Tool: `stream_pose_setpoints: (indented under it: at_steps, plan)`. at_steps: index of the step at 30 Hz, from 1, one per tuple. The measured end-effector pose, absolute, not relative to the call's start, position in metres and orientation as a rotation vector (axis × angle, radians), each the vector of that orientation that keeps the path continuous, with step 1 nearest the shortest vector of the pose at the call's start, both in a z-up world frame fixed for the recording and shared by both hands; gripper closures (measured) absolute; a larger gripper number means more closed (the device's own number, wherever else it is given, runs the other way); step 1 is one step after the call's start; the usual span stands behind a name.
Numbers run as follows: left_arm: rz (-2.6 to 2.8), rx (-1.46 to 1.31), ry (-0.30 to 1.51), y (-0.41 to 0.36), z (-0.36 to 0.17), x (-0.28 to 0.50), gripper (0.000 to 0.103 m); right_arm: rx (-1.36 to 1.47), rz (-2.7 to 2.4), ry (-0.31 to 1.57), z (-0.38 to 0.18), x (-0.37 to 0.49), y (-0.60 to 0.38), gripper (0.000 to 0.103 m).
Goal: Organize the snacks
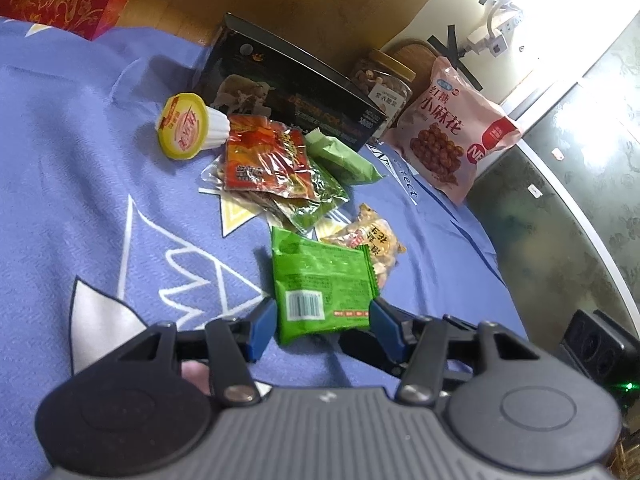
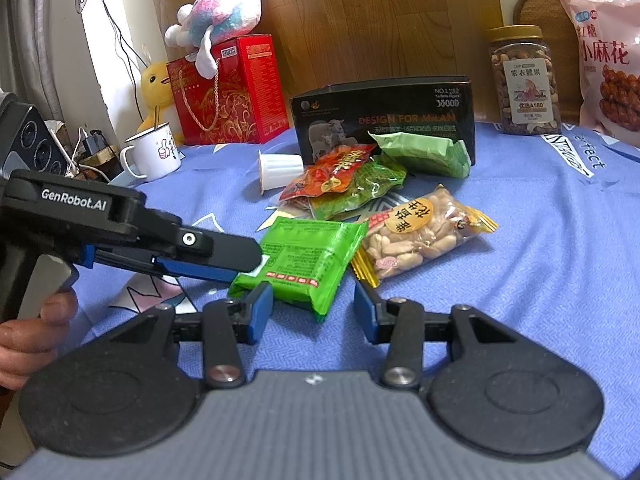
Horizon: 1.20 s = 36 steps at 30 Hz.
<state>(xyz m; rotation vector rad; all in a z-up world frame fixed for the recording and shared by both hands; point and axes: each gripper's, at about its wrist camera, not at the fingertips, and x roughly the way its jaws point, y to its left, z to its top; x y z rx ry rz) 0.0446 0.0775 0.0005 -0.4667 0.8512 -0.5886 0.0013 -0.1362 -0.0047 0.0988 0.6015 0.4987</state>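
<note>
Clamped by the left gripper [image 1: 323,322] on one edge only, green packet [image 1: 320,286] could slip; right gripper [image 2: 314,312] apart, empty

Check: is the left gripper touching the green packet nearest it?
Touching. The left wrist view shows the left gripper with both blue pads against the green packet sides.
</note>
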Motion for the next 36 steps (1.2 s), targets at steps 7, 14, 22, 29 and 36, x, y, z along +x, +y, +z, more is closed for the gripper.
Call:
stream_pose_setpoints:
  at_steps: [7, 14, 22, 29, 36]
  plan:
    - [-0.592, -0.463, 0.846, 0.077, 0.000, 0.042, 0.051, 0.049, 0.518, 0.599, -0.004, -0.001, -0.120, 0.052]
    - [-0.597, -0.467, 0.840, 0.080, -0.001, 0.041, 0.050, 0.027, 0.519, 0.590, -0.005, -0.002, -0.115, 0.051]
    - [-0.597, -0.472, 0.840, 0.080, -0.001, 0.040, 0.050, 0.030, 0.517, 0.586, -0.006, -0.004, -0.113, 0.049]
    - [-0.592, -0.475, 0.833, 0.084, 0.002, 0.040, 0.050, 0.042, 0.529, 0.589, -0.005, -0.004, -0.114, 0.043]
    - [-0.555, -0.496, 0.797, 0.099, 0.010, 0.039, 0.050, 0.072, 0.499, 0.588, -0.005, -0.004, -0.118, 0.022]
